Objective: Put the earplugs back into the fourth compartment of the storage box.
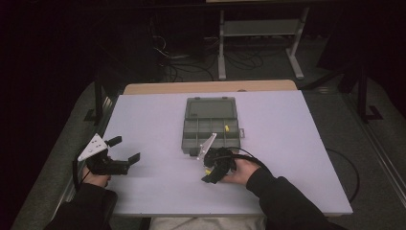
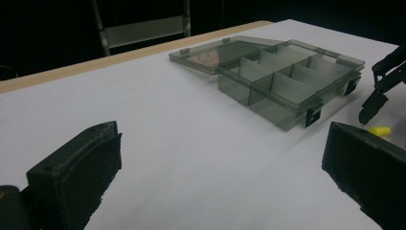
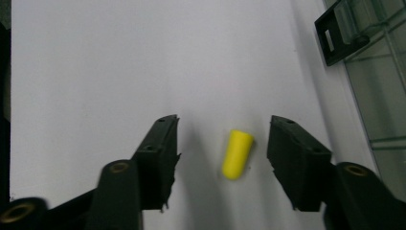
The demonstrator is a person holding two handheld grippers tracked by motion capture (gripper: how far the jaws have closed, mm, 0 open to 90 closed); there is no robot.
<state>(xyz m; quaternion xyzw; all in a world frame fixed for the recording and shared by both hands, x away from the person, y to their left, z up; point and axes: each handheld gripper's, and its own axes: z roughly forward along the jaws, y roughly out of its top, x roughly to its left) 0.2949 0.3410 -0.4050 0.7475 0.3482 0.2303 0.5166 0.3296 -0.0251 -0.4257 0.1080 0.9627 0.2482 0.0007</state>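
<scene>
— What is the left hand (image 1: 94, 178) doing?
— It is holding the left gripper (image 1: 126, 149) low over the table's near left side, jaws spread wide and pointing to the right.
— And the right?
— The right hand (image 1: 241, 171) is tilting the right gripper (image 3: 222, 143) downward, its jaws gaping apart and pointing steeply at the tabletop.

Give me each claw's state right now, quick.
Left claw: open, holding nothing, over bare table.
Right claw: open, jaws either side of the yellow earplug lying on the table, not yet gripping it.
</scene>
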